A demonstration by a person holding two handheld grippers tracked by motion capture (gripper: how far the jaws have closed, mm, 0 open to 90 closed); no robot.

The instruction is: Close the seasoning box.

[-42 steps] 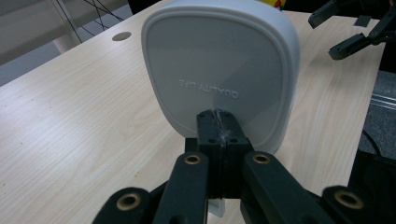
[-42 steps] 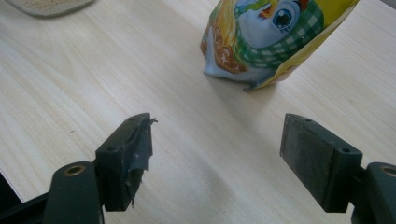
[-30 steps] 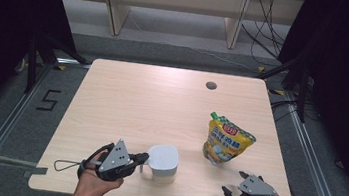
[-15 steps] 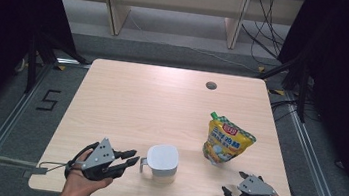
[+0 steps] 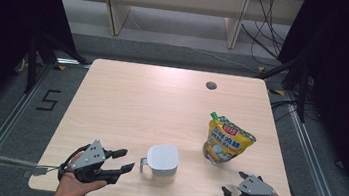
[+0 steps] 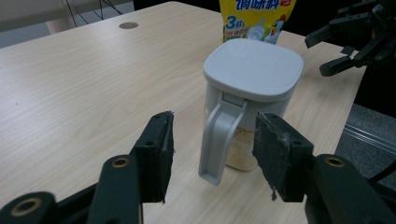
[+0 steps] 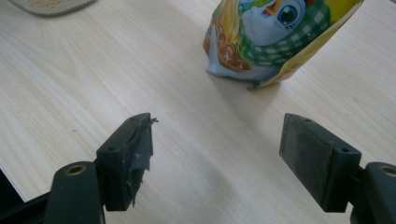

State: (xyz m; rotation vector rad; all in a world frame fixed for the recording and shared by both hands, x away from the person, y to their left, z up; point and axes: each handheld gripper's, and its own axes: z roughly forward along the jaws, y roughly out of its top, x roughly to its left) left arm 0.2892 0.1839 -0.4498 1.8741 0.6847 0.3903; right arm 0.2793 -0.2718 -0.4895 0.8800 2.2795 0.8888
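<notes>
A white lidded jar (image 5: 162, 159) with pale grains inside stands near the table's front edge, its handle (image 6: 219, 140) pointing left. My left gripper (image 5: 127, 158) lies just left of that handle; its jaws have just been opening and now stand open, touching nothing. In the left gripper view the handle stands in line with the gap of my left gripper (image 6: 217, 154), a little beyond the pads. A yellow seasoning pouch (image 5: 226, 142) stands upright at the right. My right gripper (image 5: 232, 182) rests at the front right, open, with bare table between its pads (image 7: 130, 149).
The wooden table (image 5: 152, 100) has a round cable hole (image 5: 211, 85) at the back right. Shelving and cables lie on the floor beyond it. The right gripper (image 6: 327, 51) and pouch (image 6: 254, 14) show behind the jar (image 6: 252, 70) in the left gripper view.
My left gripper has let go of the jar's handle, opened, and drawn back to the left. The jar, pouch and right gripper have stayed put.
</notes>
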